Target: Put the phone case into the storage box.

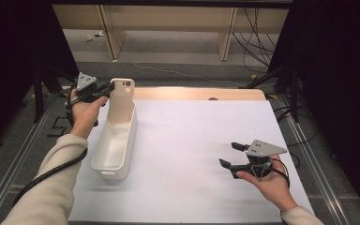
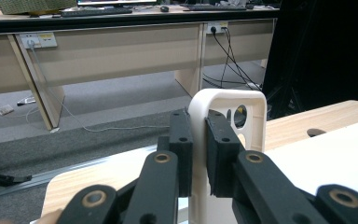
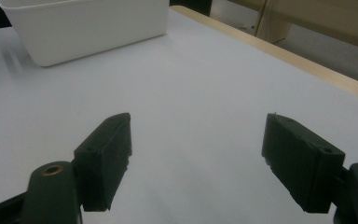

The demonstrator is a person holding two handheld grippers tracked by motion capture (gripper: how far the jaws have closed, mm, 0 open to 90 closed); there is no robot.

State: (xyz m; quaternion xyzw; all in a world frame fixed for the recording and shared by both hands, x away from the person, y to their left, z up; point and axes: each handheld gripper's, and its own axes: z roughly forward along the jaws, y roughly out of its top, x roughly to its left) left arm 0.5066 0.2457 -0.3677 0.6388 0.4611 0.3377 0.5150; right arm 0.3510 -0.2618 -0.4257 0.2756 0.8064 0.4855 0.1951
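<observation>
White worktop under dim light. At upper left, the left claw is clamped on a cream phone case, upright over the white bin's far end. Likely next: lower and release. The right claw rests apart, lower right.

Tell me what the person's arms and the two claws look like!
Both arms wear light cream sleeves. Each hand carries a black claw: the left claw and the right claw. Each has two chunky black fingers on arms with brass-coloured rivets. A grey three-cornered plate with small holes sits on top of each. A thick black cable trails along the left sleeve, and thinner black cable loops by the right hand.
</observation>
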